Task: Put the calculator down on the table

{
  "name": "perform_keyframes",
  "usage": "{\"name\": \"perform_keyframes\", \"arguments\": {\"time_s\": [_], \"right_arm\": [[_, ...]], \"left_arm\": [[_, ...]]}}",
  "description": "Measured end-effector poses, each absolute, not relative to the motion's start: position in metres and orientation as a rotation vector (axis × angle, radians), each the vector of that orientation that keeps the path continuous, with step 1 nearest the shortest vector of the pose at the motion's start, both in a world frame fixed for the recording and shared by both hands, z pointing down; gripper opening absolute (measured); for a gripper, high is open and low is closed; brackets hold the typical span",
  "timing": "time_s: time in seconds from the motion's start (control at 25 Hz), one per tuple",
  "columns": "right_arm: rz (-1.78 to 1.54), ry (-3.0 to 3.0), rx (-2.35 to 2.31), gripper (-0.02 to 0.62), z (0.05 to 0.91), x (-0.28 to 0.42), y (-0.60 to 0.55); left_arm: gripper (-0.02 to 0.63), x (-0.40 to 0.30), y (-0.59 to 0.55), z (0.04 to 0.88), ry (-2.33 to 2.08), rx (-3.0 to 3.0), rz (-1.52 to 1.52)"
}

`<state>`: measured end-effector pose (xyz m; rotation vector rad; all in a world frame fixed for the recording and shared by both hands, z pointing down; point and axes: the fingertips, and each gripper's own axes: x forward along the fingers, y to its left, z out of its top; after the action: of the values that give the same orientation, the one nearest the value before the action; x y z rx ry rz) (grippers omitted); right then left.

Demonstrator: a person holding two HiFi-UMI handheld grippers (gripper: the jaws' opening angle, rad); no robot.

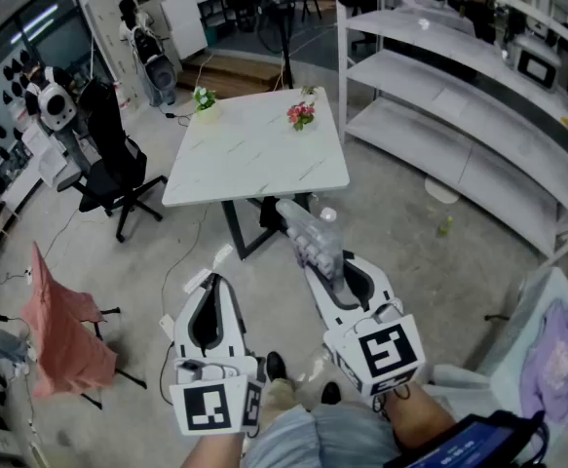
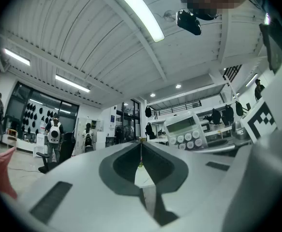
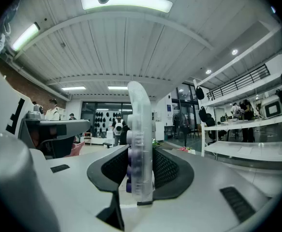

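Carrying the calculator (image 1: 313,240) like this looks a bit sketchy to me. The right gripper (image 1: 324,266) is clamped on it edge-on, jaws partway apart with the see-through body pinched between the pads, and most of it sticks out past the tips. The left gripper (image 2: 141,151) is closed all the way and has nothing in it, so there's no backup support.

Biggest worry: the calculator is over bare floor right now, and the desk (image 1: 245,164) is well ahead of it. With that much overhang I'd guess it could pivot or slide in the grip, and if it lets go early it hits the floor, not the desk. Also, if it lands on its thin edge it'll probably just flop over with a clatter, so it wants laying flat first.

Container-wise there's not much. Two small plants sit at the far edge of the desk, a green one (image 1: 204,98) and a pink one (image 1: 301,115); their pots are too tiny to make out. Overreaching could knock them. The shelving (image 1: 459,115) on the right looks mostly bare.
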<state>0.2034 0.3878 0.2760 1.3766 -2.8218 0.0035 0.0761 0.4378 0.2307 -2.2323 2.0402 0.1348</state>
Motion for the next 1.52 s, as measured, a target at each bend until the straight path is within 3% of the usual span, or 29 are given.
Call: {"name": "perform_keyframes", "arguments": {"time_s": [0.6,1.0,1.52], "right_arm": [[0.095,-2.794,1.403,0.146,0.296,0.221,0.35],[0.192,-2.753,1.366,0.147,0.329,0.159,0.246],[0.044,-2.794,1.375,0.147,0.277,0.075,0.113]], "left_arm": [[0.012,0.062,0.411,0.257,2.129,-2.221,0.095],[0.012,-0.004,0.307,0.284,2.181,-2.211,0.025],[0.012,-0.092,0.164,0.248,2.119,-2.186,0.126]]}}
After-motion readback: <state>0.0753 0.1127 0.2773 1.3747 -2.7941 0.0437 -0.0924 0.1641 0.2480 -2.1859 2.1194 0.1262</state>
